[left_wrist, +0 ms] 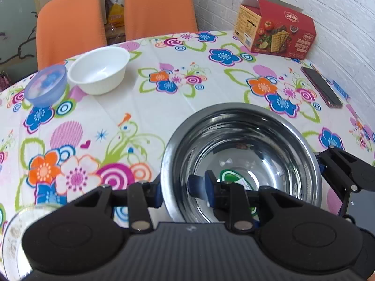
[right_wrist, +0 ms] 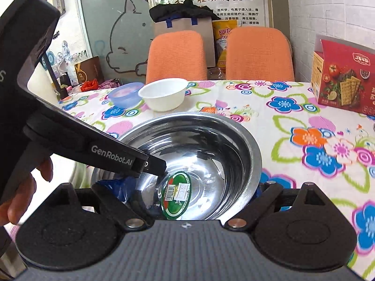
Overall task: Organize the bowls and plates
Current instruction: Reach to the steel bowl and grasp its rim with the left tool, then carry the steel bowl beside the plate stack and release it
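A steel bowl (left_wrist: 241, 154) with a green sticker (right_wrist: 177, 194) inside is over the near right of the floral table (left_wrist: 152, 98); whether it touches the cloth I cannot tell. My left gripper (left_wrist: 184, 189) is shut on its left rim, one pad outside and one inside. My right gripper (right_wrist: 182, 194) stands wide, its fingers (left_wrist: 337, 161) on either side of the bowl's right wall below the rim; no pad visibly presses. At the far left a white bowl (left_wrist: 98, 70) stands beside a small blue translucent bowl (left_wrist: 45, 84).
A red cracker box (left_wrist: 276, 32) and a dark phone (left_wrist: 321, 86) lie at the table's far right by the white wall. Two orange chairs (left_wrist: 70, 23) stand behind the table. A pale round dish (left_wrist: 14, 234) shows at the near left edge. A hand (right_wrist: 21, 199) holds the left gripper.
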Tool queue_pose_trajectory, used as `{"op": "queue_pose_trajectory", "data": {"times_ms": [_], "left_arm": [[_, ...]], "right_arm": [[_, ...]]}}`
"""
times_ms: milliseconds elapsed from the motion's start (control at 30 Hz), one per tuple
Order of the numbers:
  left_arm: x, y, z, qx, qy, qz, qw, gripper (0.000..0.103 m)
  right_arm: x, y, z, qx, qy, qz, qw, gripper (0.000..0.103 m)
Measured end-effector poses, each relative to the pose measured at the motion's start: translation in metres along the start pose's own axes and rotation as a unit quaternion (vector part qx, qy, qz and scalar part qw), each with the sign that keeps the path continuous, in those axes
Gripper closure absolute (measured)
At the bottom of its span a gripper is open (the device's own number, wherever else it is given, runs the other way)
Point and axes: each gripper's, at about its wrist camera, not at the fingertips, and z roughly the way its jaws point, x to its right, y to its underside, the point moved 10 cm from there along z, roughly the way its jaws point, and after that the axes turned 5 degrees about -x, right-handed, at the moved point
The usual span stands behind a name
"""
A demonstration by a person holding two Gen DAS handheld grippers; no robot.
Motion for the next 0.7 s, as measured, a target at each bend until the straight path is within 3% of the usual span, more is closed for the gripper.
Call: {"op": "queue_pose_trajectory", "data": {"times_ms": [267,700], "left_arm": [[-0.006,0.027,0.005,-0.001,-0.008,0.001,1.0000,0.077],[-0.020,0.002,0.031,-0.010,-0.026,-0.006,0.9996,0.076]], "right_arm": [[-0.013,0.025,0.006,-0.024,-0.014,0.013,1.000,0.023],[0.001,0.013,0.036,-0.035,-0.024,0.034,0.999,0.023]]}}
